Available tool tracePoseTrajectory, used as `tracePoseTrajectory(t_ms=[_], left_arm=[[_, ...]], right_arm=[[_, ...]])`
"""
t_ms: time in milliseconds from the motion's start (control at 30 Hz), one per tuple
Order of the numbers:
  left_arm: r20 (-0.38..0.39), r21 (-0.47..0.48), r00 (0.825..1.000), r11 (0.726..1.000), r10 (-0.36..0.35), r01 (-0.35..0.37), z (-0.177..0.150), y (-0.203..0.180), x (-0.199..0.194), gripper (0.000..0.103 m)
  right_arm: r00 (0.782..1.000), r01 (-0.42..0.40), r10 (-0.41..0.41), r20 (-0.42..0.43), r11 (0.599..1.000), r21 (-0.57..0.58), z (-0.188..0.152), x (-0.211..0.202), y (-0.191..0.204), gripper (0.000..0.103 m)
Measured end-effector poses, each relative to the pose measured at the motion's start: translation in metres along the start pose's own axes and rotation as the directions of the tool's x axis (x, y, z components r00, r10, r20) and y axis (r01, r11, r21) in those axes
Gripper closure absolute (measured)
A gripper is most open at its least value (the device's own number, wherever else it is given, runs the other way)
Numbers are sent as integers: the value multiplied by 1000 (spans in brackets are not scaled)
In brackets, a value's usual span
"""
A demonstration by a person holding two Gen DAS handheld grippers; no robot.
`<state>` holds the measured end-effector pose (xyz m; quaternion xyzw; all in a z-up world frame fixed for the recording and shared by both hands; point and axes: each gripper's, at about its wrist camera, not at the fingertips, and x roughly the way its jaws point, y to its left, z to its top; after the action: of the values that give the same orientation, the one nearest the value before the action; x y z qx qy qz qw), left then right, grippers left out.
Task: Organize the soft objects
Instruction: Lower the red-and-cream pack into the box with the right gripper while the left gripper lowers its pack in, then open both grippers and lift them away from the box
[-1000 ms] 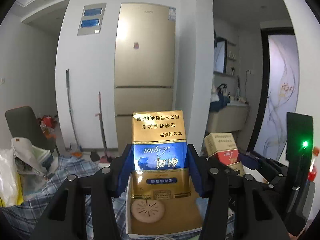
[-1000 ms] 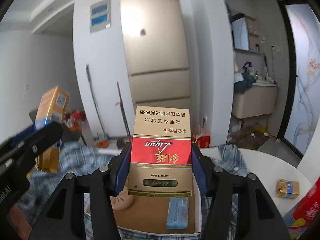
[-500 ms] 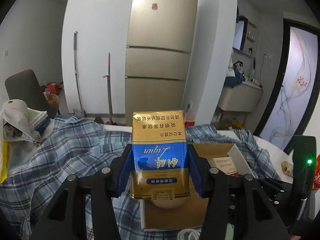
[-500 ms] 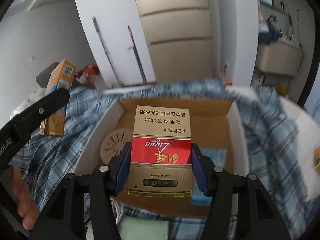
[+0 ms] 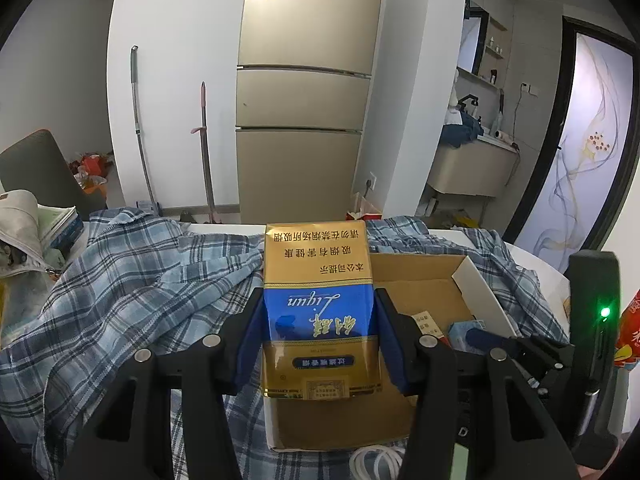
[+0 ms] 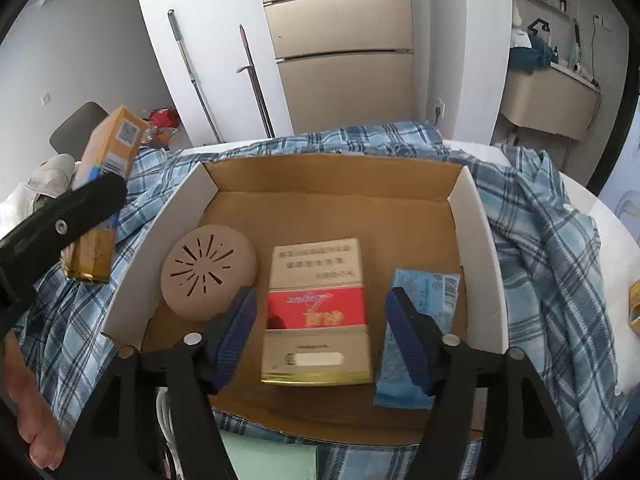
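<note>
In the cardboard box (image 6: 332, 216), red pack (image 6: 316, 312) lies flat between right gripper (image 6: 320, 334) pads, jaws opening, not touching it. Left gripper (image 5: 318, 344) clamps blue pack (image 5: 318, 308) upright above box's 9 o'clock edge, w/ plaid shirt (image 5: 120, 280) underneath.

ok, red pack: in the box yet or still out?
In. The red pack lies flat on the cardboard box floor between the round tan disc and blue packet; the right gripper jaws are opening, clear of it.

A gold-and-blue cigarette pack (image 5: 318, 312) stood upright, lifted over the near left corner of an open cardboard box (image 6: 332, 216); a gold-and-red pack (image 6: 316, 312) lay flat mid-floor inside; a round tan vented disc (image 6: 208, 274) lay left; a pale blue packet (image 6: 424, 292) lay right.
</note>
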<state>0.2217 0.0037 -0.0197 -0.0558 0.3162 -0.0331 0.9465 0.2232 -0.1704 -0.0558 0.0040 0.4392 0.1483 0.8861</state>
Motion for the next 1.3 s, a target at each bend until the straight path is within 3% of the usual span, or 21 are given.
tracePoseTrajectory(t_ms=[133,300,467,600,700,833,1067,1133,1233,1300], left_arm=[[-48,11,999,1000,-17,18,-2,-5,7,49],[-197,22,980,999,-43,48,-15,-14,34,49],[-236,55,972,998,-16,30,-25,-23,44,48],[-240,35,970,998,-35,45,-28,-22,46,47],[-205,30,978,999,-31,38,-27,-22,42,41],[-140,39,989,998,-36,42,-21,-21,30,18],[33,78,999,996,-33,30,-5,-25,-5,16],[120,120,992,993,-32,18,2,-31,-25,16],[232,132,972,991,-30,-1,10,-37,-57,15],[304,138,951,990,-61,19,14,-40,-79,14]], right_arm=[[998,58,-58,38,998,18,4,-7,-6,35],[986,154,-159,55,985,82,13,-11,-29,35],[988,141,-148,45,981,130,15,-12,-42,35],[990,129,-135,46,985,118,16,-12,-39,35],[990,124,-131,51,985,116,16,-14,-37,35],[986,129,-139,87,985,111,16,-23,-34,31],[975,125,-145,166,984,125,28,-56,-36,28],[963,115,-142,231,985,125,33,-79,-36,28],[923,150,-174,344,984,96,38,-120,-30,25],[901,151,-173,397,985,86,40,-143,-25,22]])
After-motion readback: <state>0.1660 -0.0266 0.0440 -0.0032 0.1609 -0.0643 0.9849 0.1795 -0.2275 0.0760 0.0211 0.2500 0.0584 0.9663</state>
